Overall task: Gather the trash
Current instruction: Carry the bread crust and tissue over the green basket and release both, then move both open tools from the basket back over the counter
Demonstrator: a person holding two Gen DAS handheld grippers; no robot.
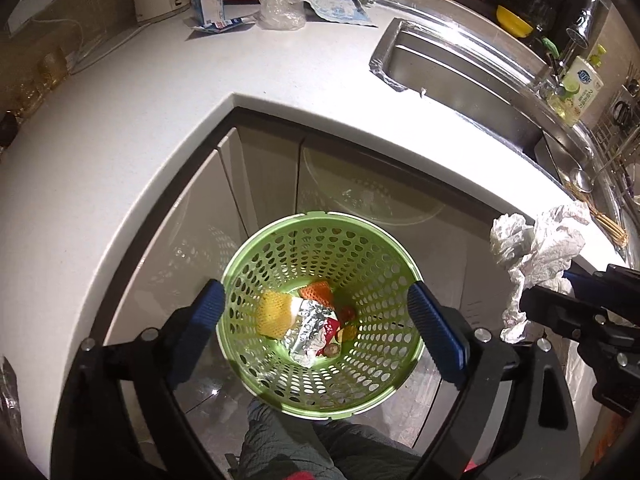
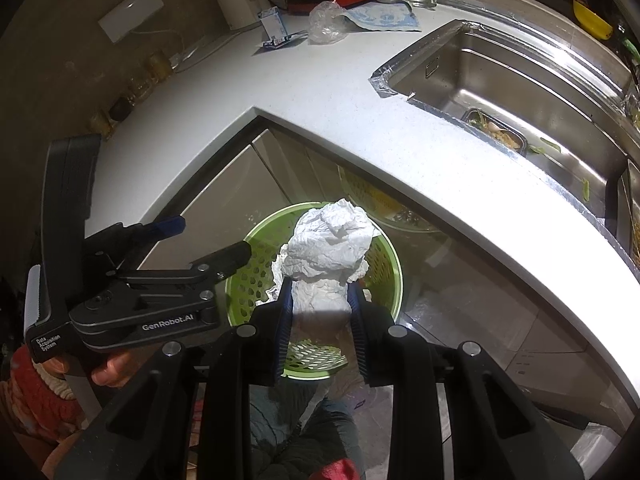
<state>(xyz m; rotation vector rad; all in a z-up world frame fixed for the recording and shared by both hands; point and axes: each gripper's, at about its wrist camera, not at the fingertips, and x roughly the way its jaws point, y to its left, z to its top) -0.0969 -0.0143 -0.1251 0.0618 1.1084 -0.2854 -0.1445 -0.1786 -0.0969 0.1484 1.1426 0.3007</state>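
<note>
Right gripper [image 2: 320, 312] jaws clamped on crumpled paper towel [image 2: 332, 240] above green perforated bin [image 1: 320, 312]; left gripper [image 1: 316, 320] jaws open, empty. Risk: towel snagging rim at 12 o'clock, spilling onto floor.

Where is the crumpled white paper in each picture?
Left wrist view: the crumpled white paper is at the right edge, pinched by the right hand-held gripper.
Right wrist view: it is in the middle, between the blue pads, above the green basket.
Shared landmark: the green basket on the floor.
</note>
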